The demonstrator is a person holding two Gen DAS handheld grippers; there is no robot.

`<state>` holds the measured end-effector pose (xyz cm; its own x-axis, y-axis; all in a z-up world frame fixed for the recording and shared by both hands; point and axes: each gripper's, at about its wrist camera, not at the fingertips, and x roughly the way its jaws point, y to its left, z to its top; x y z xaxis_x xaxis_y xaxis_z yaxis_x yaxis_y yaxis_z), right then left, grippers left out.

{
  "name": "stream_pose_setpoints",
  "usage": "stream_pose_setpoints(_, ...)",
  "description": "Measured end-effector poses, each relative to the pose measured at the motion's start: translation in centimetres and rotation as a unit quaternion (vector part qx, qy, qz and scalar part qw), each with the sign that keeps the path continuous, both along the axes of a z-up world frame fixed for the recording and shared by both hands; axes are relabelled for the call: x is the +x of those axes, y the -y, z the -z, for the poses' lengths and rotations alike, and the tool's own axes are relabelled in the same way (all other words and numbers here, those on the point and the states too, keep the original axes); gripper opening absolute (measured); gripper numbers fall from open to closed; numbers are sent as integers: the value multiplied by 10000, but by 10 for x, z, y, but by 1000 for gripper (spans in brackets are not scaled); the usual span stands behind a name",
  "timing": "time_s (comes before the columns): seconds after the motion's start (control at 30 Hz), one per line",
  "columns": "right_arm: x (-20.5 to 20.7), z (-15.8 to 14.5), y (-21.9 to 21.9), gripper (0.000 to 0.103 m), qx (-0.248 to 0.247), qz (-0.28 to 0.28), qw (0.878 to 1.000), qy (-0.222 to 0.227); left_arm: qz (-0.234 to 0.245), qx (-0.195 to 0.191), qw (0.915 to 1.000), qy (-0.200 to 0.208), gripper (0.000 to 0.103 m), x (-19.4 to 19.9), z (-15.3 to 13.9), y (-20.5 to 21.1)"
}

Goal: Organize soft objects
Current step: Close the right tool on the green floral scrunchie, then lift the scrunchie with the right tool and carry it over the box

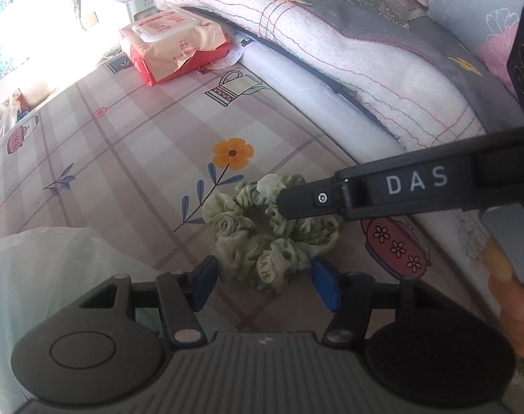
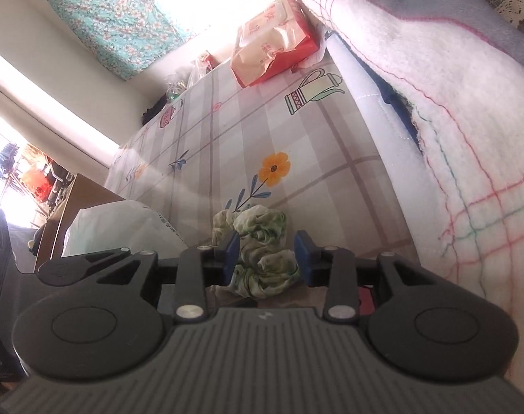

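Green scrunchie (image 1: 270, 233) lying on checked sheet (image 1: 124, 158), ring flat. R gripper (image 2: 266, 257) straddling one side, pads half-closed, touching fabric, grip unconfirmed. L gripper (image 1: 262, 279) open, just short; R nearer.

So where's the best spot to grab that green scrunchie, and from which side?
Pinch one puffy side of the green scrunchie ring, coming from above. It lies flat on the tablecloth, so the raised ruffles give the fingers something to close on. The right gripper already straddles a bunched section like that.
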<state>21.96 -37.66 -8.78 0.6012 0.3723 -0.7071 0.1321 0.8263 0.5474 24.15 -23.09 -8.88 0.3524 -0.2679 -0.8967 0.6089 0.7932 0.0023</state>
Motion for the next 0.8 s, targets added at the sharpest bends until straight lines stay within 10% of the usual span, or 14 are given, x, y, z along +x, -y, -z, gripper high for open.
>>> stream_pose_setpoints(0.3, 17, 14, -9, 19, 51, -186, 9997, -142, -280, -158, 9991, -259, 19, 17, 7, -3)
stream_pose_setpoints(0.8, -72, -95, -36, 12, 239, -332, 9951, 897, -582, -1330, 9872, 655, 17, -74, -105, -72)
